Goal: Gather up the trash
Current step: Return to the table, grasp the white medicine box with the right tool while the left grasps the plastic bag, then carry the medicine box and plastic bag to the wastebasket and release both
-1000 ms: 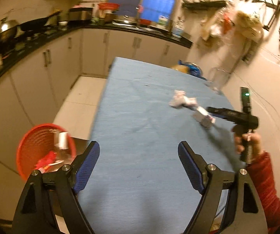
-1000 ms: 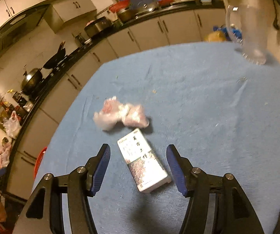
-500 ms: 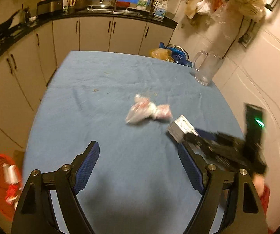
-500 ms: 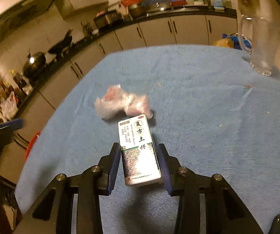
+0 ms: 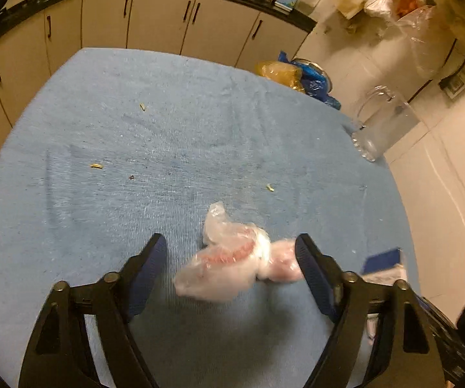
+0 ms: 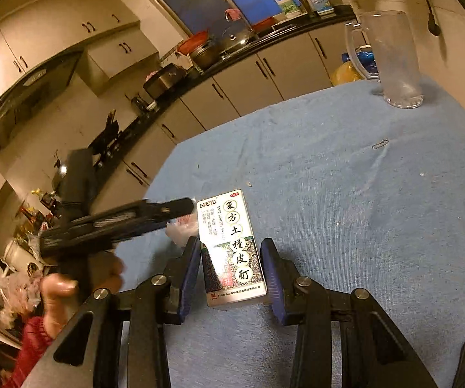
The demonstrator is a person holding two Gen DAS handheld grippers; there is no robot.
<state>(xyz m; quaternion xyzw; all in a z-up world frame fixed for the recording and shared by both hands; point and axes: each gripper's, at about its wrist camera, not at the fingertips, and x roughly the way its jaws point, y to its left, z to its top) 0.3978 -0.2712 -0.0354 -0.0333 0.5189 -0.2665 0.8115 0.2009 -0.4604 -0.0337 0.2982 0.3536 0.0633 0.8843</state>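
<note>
A crumpled clear plastic bag [image 5: 229,258] with pink inside lies on the blue tablecloth [image 5: 167,113]. My left gripper [image 5: 229,242] straddles it. Its jaws are closing, with the left pad still clear of the bag and the right pad at the bag's edge. My right gripper [image 6: 231,242] is shut on a white medicine box [image 6: 229,220] with printed characters, held just above the cloth. In the right wrist view the left gripper [image 6: 119,223] reaches in from the left, held by a hand [image 6: 70,278] in a red sleeve, and a bit of the bag [image 6: 180,229] shows behind it.
A clear glass pitcher [image 5: 381,126] [image 6: 394,61] stands at the table's far right. A paperclip [image 6: 380,144] and small crumbs [image 5: 96,165] lie on the cloth. Yellow and blue bags [image 5: 294,74] sit beyond the far edge. Cabinets and a counter run behind.
My left gripper swung away from the red basket, over the table and down around the plastic bag, its jaws narrowing. My right gripper shut on the box and raised it.
</note>
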